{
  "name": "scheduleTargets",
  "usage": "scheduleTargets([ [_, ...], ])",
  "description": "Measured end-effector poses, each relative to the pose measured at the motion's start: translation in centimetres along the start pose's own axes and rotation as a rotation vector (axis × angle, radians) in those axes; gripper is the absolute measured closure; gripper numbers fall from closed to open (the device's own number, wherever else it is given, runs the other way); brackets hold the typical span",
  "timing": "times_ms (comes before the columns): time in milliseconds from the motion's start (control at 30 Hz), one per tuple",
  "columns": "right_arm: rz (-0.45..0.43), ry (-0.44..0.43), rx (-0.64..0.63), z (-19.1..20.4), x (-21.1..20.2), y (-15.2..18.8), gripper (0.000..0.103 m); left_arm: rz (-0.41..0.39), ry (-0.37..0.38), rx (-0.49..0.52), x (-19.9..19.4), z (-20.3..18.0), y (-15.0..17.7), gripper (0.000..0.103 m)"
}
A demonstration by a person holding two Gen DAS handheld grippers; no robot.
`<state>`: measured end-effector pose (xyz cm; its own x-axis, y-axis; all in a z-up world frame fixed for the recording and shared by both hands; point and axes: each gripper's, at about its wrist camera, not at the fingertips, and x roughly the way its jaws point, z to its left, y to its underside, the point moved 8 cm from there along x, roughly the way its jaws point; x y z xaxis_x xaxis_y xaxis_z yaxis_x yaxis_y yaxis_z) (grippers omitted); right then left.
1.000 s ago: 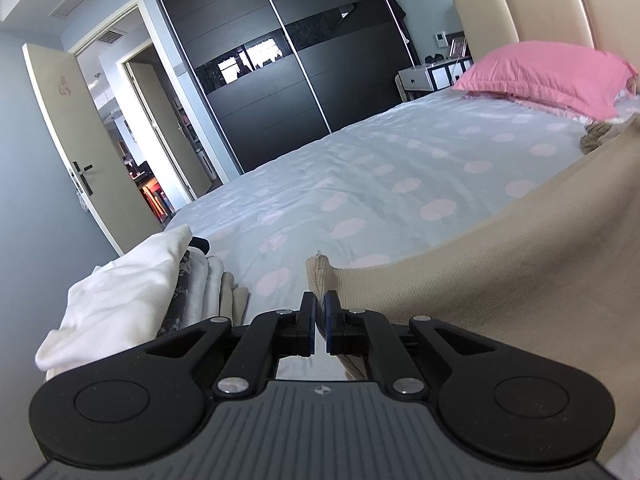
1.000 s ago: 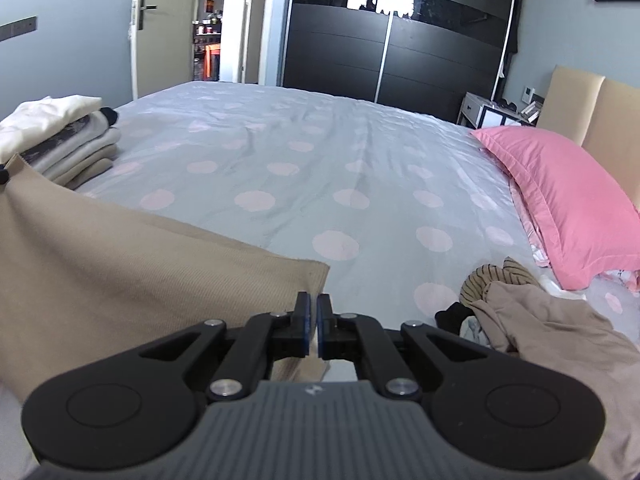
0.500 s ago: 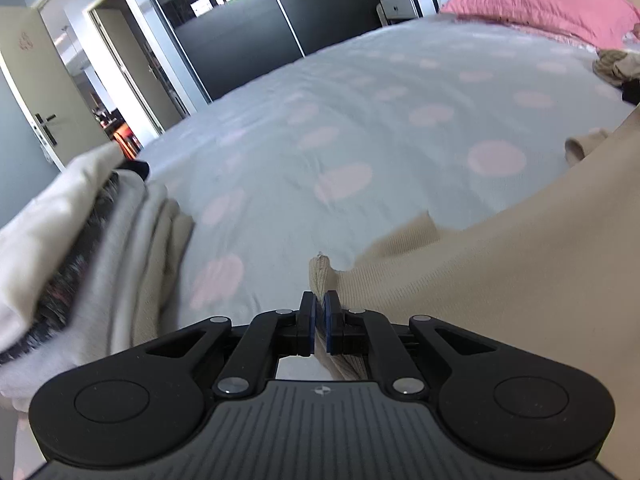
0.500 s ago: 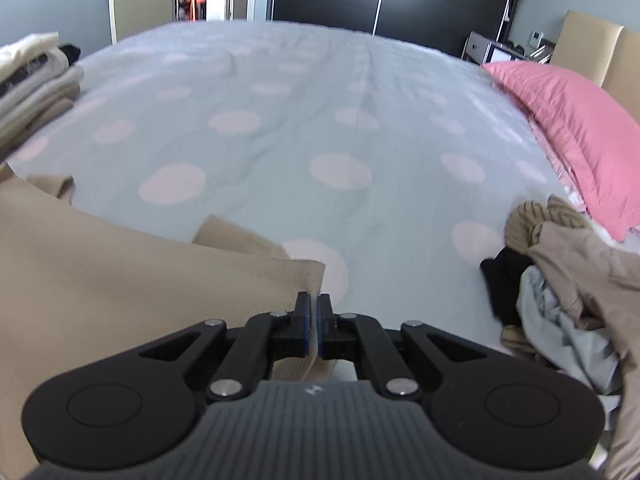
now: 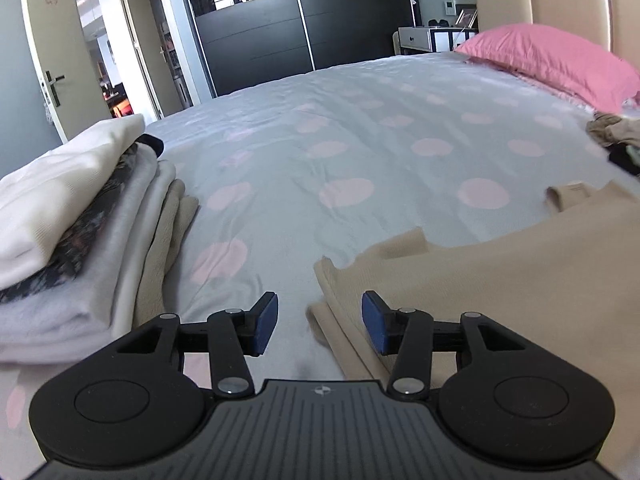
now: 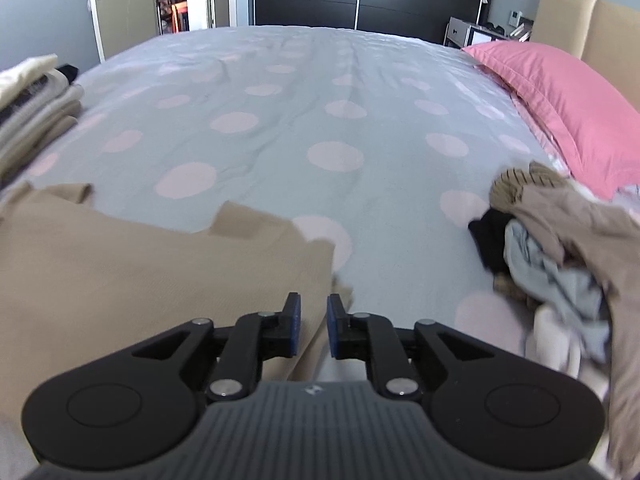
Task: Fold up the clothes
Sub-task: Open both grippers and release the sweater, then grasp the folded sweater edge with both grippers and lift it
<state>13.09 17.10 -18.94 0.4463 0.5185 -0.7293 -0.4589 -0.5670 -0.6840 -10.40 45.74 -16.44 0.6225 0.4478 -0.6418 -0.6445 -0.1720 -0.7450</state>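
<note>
A beige knit garment (image 5: pixel 500 280) lies flat on the polka-dot bedsheet (image 5: pixel 340 140). My left gripper (image 5: pixel 318 322) is open, with the garment's left corner lying loose between its jaws. In the right wrist view the same garment (image 6: pixel 140 272) spreads to the left. My right gripper (image 6: pixel 313 326) is open a small way at the garment's right corner, its jaws apart and not gripping the cloth.
A stack of folded clothes (image 5: pixel 72 232) sits at the left, also in the right wrist view (image 6: pixel 32 108). A heap of unfolded clothes (image 6: pixel 560 248) lies at the right. A pink pillow (image 6: pixel 560 100) and beige headboard (image 5: pixel 560 0) are far right.
Both grippers lowered the beige garment onto the bed and opened, letting go of its corners. The garment now lies flat.
</note>
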Motion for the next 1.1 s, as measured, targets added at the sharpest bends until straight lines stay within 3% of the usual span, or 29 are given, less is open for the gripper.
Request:
scheduleTargets([
  [100,-0.001,-0.039,0.024,1.1,-2.5,1.8,0.087,-0.011,0.036,-0.01,-2.7,-1.1,0.4,0.059],
  [267,0.017,-0.101,0.022,3.8,-5.1,5.2,0.087,0.06,0.053,0.059,-4.0,-4.1,3.8,0.065],
  [367,0.058,-0.113,0.049,4.7,-5.5,7.9,0.087,0.104,0.061,0.103,-4.7,-5.9,5.9,0.071],
  [600,0.108,-0.102,0.043,5.7,-4.8,12.5,0.088,0.203,0.072,0.182,-5.8,-9.0,10.7,0.071],
  [800,0.07,-0.081,0.044,6.3,-6.1,12.7,0.085,0.155,0.05,0.184,-7.2,-9.1,10.6,0.071],
  [867,0.047,-0.073,0.009,7.1,-6.9,12.9,0.076,0.116,0.032,0.22,-8.1,-9.7,10.1,0.069],
  [933,0.022,-0.058,-0.065,8.2,-7.7,13.1,0.07,0.077,0.029,0.281,-9.1,-10.9,10.0,0.059],
  [1100,0.0,0.014,-0.351,11.5,-8.1,14.2,0.055,0.043,0.006,0.499,-10.1,-14.5,11.1,0.052],
])
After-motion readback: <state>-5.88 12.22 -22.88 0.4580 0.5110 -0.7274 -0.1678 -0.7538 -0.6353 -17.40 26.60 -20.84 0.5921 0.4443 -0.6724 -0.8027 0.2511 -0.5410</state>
